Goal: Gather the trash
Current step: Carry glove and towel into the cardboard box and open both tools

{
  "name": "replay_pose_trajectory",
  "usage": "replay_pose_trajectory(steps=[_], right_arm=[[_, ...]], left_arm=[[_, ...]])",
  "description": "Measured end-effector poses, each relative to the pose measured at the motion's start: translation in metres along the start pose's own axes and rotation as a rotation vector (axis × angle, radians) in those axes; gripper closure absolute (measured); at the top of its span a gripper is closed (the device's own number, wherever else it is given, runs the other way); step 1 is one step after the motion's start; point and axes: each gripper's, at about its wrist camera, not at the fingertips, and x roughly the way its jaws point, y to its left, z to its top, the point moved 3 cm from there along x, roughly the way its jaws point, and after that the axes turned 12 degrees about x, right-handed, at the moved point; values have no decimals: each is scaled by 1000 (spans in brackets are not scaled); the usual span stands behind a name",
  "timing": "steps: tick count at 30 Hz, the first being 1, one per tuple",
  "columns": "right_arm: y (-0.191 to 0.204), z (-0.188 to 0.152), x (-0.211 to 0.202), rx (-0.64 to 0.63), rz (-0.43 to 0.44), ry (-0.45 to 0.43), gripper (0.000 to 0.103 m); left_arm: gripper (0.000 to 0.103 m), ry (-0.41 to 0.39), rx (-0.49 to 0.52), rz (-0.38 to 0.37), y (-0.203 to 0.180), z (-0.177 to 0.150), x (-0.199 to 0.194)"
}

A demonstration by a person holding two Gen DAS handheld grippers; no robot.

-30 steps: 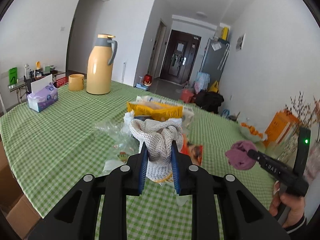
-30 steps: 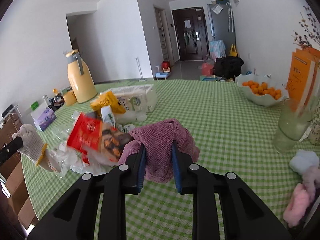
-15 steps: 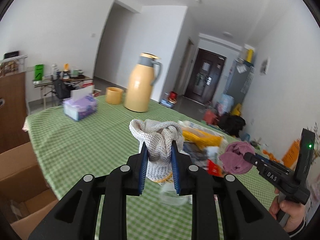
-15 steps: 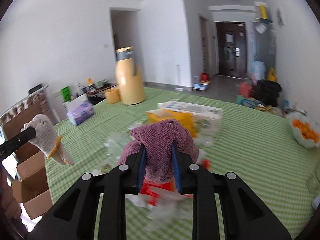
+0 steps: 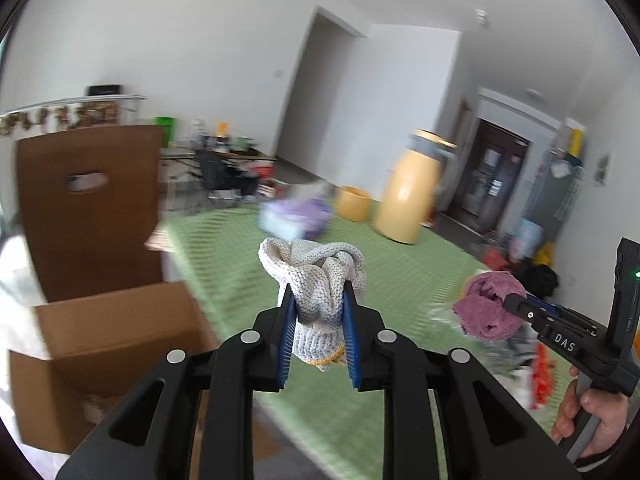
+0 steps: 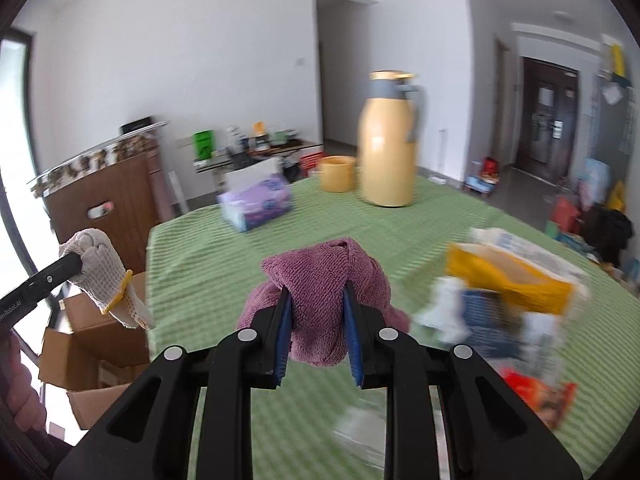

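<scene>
My left gripper [image 5: 318, 292] is shut on a white knitted glove [image 5: 316, 280], held up above the green checked table [image 5: 400, 272] near its left edge. My right gripper [image 6: 316, 292] is shut on a crumpled purple cloth [image 6: 324, 272] over the table. The right wrist view also catches the glove [image 6: 106, 276] at far left, hanging over an open cardboard box [image 6: 92, 344] on the floor. In the left wrist view that box [image 5: 116, 336] lies low on the left, and the purple cloth [image 5: 490, 308] shows at right in the other gripper.
A pile of wrappers and bags [image 6: 508, 300] lies on the table's right part. A yellow jug [image 6: 388, 140], a yellow cup [image 6: 338, 172] and a purple tissue pack [image 6: 256, 202] stand at the far side. A brown cabinet [image 5: 88, 208] rises behind the box.
Both grippers have swung left across the table, still holding the glove and the cloth. The cardboard box and brown cabinet have come into view; the trash pile has slid to the right.
</scene>
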Motion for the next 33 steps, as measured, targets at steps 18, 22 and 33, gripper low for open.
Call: replay_pose_trajectory(steps=[18,22,33], right_arm=[[236,-93,124,-237,425,349,79],[255,-135,154,-292,418,471,79],[267,-197,200,-359,325,616,72]], left_arm=[[83,317,-229,360,216,-104,-13],[83,475,-313,311,230,-156,23],[36,508,-403,284,247,-182,51]])
